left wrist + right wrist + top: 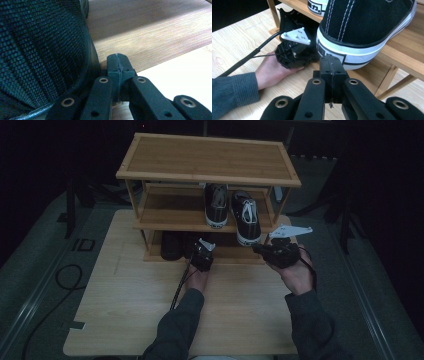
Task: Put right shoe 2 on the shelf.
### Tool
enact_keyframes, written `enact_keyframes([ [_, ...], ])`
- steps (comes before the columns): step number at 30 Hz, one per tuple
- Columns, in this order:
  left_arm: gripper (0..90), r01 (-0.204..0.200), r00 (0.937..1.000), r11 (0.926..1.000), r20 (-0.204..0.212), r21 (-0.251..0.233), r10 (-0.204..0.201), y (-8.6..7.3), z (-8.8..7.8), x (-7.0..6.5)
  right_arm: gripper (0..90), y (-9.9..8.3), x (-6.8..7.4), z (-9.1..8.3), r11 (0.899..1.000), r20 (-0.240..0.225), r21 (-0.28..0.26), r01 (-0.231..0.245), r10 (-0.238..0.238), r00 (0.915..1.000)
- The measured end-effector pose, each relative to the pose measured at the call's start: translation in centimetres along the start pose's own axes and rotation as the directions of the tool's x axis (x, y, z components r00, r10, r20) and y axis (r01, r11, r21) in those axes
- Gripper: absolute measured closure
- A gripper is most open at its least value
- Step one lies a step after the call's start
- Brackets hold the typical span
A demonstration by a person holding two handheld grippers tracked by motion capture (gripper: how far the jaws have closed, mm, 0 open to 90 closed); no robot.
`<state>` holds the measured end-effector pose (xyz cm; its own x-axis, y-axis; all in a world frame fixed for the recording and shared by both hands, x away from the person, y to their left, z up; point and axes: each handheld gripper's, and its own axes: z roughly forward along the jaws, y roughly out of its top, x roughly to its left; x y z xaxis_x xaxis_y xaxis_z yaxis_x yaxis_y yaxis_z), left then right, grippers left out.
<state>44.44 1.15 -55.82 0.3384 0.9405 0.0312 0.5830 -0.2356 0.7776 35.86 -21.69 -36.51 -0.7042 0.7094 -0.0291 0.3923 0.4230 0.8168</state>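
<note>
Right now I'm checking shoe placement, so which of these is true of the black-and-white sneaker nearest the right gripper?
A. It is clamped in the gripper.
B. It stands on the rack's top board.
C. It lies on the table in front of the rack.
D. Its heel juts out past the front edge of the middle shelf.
D: the sneaker has its white-soled heel jutting beyond the middle shelf, and the right gripper, shut on nothing, sits in front of the heel.

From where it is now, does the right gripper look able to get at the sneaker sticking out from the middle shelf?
Probably yes: the right gripper, jaws shut, sits just before the sneaker's heel with nothing between; it would need to open first.
</note>
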Motion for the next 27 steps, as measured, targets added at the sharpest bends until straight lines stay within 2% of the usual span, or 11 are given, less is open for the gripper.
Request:
enact_keyframes([
  [12,90.0,0.001,1.0000,1.0000,0.001,-0.002,-0.001,0.0,0.0,0.0,90.0,1.0,-0.3,0.6,1.000,0.008,-0.017,-0.006,0.006,0.9999],
  [17,90.0,-0.001,1.0000,1.0000,0.001,0.000,0.001,0.0,0.0,0.0,90.0,1.1,-0.8,0.8,1.000,0.041,-0.019,-0.010,0.011,0.9991],
  [19,90.0,0.000,1.0000,1.0000,0.001,0.000,0.000,0.0,0.0,0.0,90.0,1.1,-1.1,0.9,0.999,0.031,-0.024,-0.022,0.023,0.9993],
  [22,90.0,-0.001,1.0000,1.0000,0.001,0.000,0.001,0.0,0.0,0.0,90.0,1.3,-1.2,1.0,1.000,0.065,-0.019,-0.008,0.009,0.9978],
  [27,90.0,-0.001,1.0000,1.0000,0.001,0.000,0.001,0.0,0.0,0.0,90.0,1.5,-1.3,1.4,1.000,0.067,-0.016,-0.004,0.005,0.9977],
])
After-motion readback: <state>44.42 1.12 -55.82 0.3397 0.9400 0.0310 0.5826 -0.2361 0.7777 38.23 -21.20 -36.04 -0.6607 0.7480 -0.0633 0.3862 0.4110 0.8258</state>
